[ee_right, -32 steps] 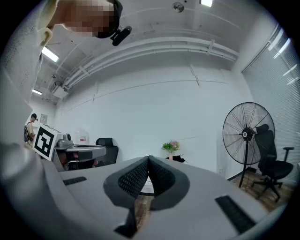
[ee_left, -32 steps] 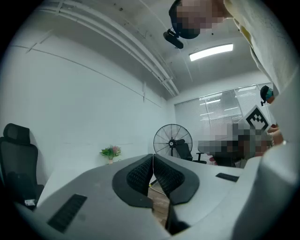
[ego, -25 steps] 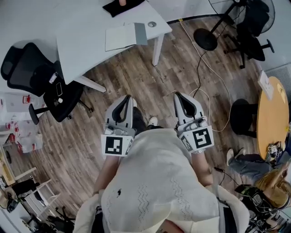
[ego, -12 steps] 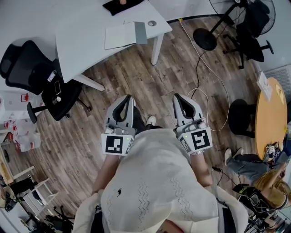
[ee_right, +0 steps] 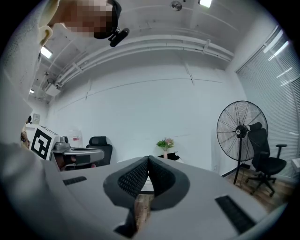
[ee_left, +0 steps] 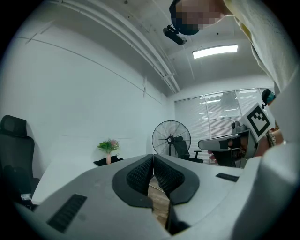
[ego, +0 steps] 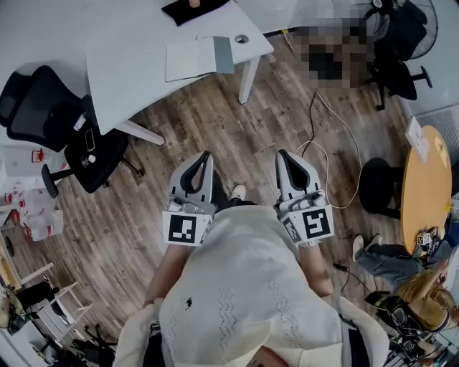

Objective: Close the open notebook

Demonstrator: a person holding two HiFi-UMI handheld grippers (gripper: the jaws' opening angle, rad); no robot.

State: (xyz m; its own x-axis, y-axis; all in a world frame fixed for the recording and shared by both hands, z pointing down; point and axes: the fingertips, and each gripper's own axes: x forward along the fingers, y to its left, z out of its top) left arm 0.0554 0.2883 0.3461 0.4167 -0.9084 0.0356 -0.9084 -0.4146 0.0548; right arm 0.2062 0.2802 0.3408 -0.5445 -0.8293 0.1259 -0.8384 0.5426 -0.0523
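The open notebook (ego: 198, 57) lies flat on the white table (ego: 136, 64) at the top of the head view, a pale page on the left and a grey one on the right. Both grippers are held close to the person's chest, far below the table. My left gripper (ego: 206, 155) points up the frame, jaws pressed together and empty. My right gripper (ego: 282, 153) is beside it, also shut on nothing. In the left gripper view (ee_left: 153, 155) and the right gripper view (ee_right: 148, 158) the pads meet at the tips.
A black office chair (ego: 57, 129) stands left of the table. A small round object (ego: 241, 39) and a dark item (ego: 193, 8) lie on the table. Cables (ego: 323, 136) run over the wood floor. A round wooden table (ego: 427, 179) is at the right; a fan (ee_left: 169, 139) stands beyond.
The view has shifted slightly; both grippers stay shut in front of the chest, barely moved. The notebook has not moved.
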